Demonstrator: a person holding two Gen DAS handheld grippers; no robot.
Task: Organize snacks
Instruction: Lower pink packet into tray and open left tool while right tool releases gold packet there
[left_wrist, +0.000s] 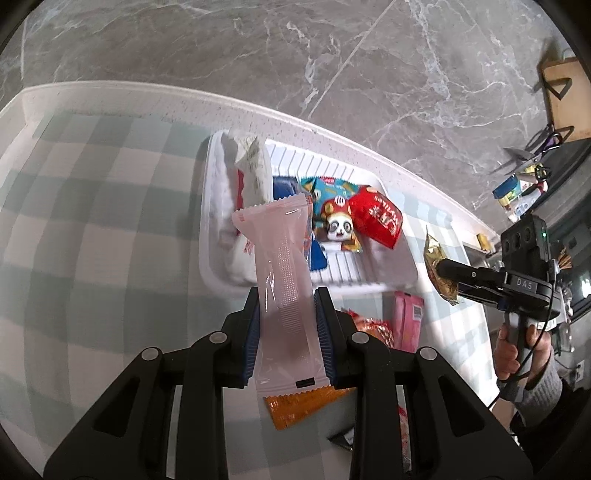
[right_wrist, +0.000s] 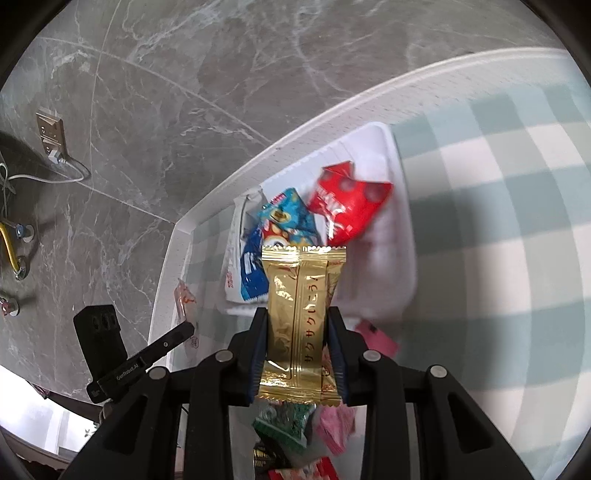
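Snacks in transit: the left gripper (left_wrist: 287, 310) clamps a pink wafer packet (left_wrist: 282, 280), the right gripper (right_wrist: 298, 328) a gold wafer packet (right_wrist: 301, 314), both poised short of the white tray (left_wrist: 369, 286). Next, seemingly: carry each over the rim and let go among the packets inside.

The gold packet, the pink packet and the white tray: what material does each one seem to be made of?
Gold packet: likely metallised foil film, mirror-bright with sharp creases. Pink packet: thin plastic film, matt, partly see-through, with glossy wrinkles and crimped ends. White tray: probably moulded hard plastic, smooth with ribbed floor and rounded rim.
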